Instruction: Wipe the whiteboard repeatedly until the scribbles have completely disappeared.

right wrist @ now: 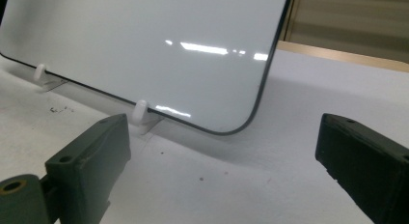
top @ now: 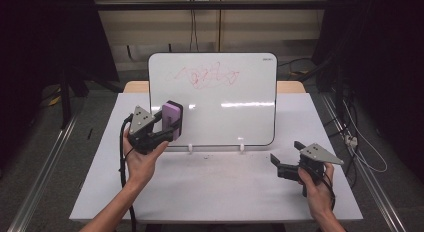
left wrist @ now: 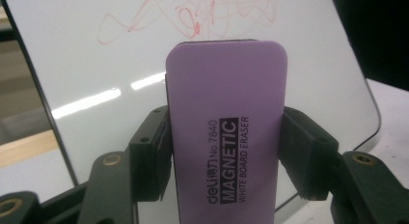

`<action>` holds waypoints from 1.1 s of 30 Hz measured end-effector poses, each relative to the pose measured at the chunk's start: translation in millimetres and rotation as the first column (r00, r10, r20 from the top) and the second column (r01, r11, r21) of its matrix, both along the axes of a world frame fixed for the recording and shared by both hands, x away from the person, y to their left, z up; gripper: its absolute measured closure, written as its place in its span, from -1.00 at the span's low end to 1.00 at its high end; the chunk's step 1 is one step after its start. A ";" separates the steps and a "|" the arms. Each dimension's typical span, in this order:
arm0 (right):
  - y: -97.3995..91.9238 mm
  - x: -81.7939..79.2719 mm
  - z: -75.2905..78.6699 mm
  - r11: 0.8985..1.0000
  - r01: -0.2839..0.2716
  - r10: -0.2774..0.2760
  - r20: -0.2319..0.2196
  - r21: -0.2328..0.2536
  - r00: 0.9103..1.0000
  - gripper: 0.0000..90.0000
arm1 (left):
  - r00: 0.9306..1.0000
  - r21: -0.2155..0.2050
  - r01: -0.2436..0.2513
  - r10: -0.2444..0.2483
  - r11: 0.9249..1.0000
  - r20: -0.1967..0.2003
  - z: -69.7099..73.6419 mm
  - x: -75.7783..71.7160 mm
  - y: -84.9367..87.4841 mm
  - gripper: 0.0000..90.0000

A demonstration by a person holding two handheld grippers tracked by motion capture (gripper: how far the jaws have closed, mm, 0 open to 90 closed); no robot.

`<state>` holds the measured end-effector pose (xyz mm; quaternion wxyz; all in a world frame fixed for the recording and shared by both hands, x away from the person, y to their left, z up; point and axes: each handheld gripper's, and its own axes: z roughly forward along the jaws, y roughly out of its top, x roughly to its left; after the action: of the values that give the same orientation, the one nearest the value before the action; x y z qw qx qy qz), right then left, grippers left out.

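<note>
While the left hand-held gripper clamps the eraser and the right gapes empty, pressing could topple the whiteboard off its clips.

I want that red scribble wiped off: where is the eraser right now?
The purple eraser is clamped in the left claw, at the high view's left, before the whiteboard's lower left part, below the red scribble.

You are working at a table with the whiteboard standing upright toward its far side. The eraser is sitting before the board's left part, between the left gripper's jaws. The right gripper is hovering right of the board's lower right corner.
</note>
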<state>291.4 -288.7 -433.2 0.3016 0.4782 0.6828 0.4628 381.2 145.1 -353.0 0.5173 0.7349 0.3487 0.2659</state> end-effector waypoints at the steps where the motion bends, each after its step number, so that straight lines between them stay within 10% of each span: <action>1: -1.3 -0.1 -0.4 1.000 0.006 -0.006 0.003 0.005 1.000 -0.89 | 1.000 -0.006 0.001 -0.001 1.000 0.001 0.4 0.5 0.2 -0.09; 16: 4.6 -3.5 -4.1 1.000 -0.022 0.022 0.008 -0.006 1.000 -0.90 | 0.995 0.095 -0.083 0.078 0.992 0.055 17.3 17.1 8.7 -0.09; 33: 4.9 -2.8 -6.2 0.999 -0.039 0.039 -0.005 0.002 0.999 -0.90 | 0.974 0.245 -0.210 0.179 0.947 0.142 48.9 59.6 -6.9 -0.08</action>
<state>288.6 -283.8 -439.3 0.2903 0.4662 0.6924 0.4680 440.8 138.2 -304.0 0.4081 0.7410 0.3508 0.4017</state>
